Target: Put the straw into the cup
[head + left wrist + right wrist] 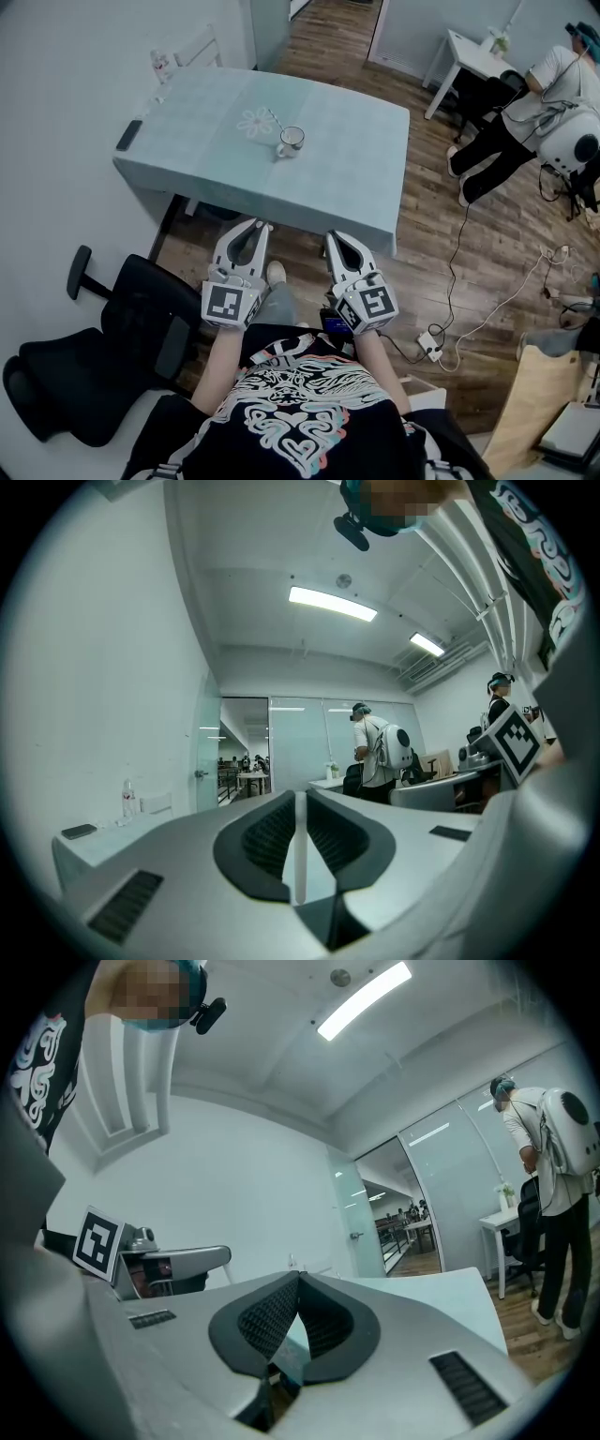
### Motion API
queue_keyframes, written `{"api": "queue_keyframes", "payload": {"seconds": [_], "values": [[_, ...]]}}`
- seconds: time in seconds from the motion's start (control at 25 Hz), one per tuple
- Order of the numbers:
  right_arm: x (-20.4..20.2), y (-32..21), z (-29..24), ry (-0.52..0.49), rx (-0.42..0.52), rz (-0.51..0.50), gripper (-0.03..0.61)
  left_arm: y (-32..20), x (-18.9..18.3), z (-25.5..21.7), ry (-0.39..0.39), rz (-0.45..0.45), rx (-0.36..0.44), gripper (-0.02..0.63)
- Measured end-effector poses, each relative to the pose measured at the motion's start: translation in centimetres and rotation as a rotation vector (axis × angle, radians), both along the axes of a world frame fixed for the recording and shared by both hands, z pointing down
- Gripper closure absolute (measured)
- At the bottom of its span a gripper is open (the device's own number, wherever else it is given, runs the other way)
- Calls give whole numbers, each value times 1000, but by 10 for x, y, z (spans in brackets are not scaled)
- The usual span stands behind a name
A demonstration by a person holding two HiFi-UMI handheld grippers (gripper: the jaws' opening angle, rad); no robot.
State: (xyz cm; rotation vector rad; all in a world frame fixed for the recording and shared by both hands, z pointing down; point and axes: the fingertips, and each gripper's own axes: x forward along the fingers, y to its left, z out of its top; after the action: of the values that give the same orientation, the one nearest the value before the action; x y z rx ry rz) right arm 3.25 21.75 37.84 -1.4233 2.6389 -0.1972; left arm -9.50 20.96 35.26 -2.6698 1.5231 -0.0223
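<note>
Surface (356, 178): teal cloth top, far edge against the wall. Both grippers sit off its near edge, close to the person's torso.
Black office chair (112, 347) is on the floor at left, beside the person.
Left gripper (249, 228): points toward the surface, tips just short of its near edge. In the left gripper view its jaws are pulled in on a thin white strip running lengthwise between the pads (272, 841). That strip reads as the straw (299, 855), clamped along the jaw line with its far end level with the tips.
Right gripper (333, 238): parallel to the left one and just beside it. In the right gripper view its tips meet, with nothing between them.
Cup (292, 140): white mug, upright near the middle of the surface, handle toward the near-left, touching the edge of a white flower print (258, 120). Its inside is too small to read from the head view.
Straw vs cup: well apart. The straw is in the left gripper, off the near edge, and the cup is farther in on the surface, roughly ahead of the gap between the two grippers.
Small items: dark phone (129, 134) at the left edge, clear bottle (159, 64) at the far-left corner.
</note>
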Motion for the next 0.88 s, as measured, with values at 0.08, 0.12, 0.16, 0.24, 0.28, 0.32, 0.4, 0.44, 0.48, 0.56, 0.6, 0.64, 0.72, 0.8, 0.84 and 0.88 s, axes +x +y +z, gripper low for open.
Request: {"api": "queue_keyframes", "payload": {"seconds": [0.08, 0.12, 0.16, 0.24, 0.28, 0.32, 0.4, 0.44, 0.48, 0.56, 0.6, 0.64, 0.72, 0.8, 0.84, 0.88], "values": [[2, -9, 2, 0, -2, -2, 560, -9, 3, 3, 4, 2, -6, 558], [3, -14, 3, 1, -5, 0, 560, -14, 5, 4, 5, 5, -8, 558], [4, -20, 5, 3, -7, 1, 560, -20, 7, 5, 5, 9, -10, 558], [5, -33, 6, 1, -10, 4, 560, -33, 10, 7, 3, 18, -11, 558], [4, -40, 7, -2, -12, 4, 560, -39, 10, 7, 2, 21, -12, 558], [3, -47, 8, -3, -15, 3, 560, -46, 10, 8, 2, 22, -14, 558], [1, -61, 10, -2, -23, 1, 560, -61, 9, 10, 5, 22, -25, 558], [0, -69, 11, -2, -27, 1, 560, -70, 8, 11, 6, 23, -30, 558], [-2, -77, 12, -2, -32, 1, 560, -79, 7, 11, 6, 25, -33, 558], [-6, -96, 15, -4, -41, 4, 560, -100, 6, 12, 4, 33, -41, 558], [-9, -106, 16, -5, -47, 7, 560, -110, 5, 13, 1, 39, -48, 558], [-11, -115, 18, -6, -55, 10, 560, -120, 4, 15, 0, 44, -57, 558], [-15, -131, 18, -1, -64, 16, 560, -139, 3, 15, 3, 56, -66, 558], [-18, -149, 16, 6, -65, 21, 560, -159, 3, 13, 6, 67, -65, 558], [-19, -158, 15, 7, -67, 25, 560, -170, 3, 12, 6, 73, -66, 558], [-20, -167, 15, 4, -71, 32, 560, -179, 3, 11, 6, 81, -67, 558]]}}
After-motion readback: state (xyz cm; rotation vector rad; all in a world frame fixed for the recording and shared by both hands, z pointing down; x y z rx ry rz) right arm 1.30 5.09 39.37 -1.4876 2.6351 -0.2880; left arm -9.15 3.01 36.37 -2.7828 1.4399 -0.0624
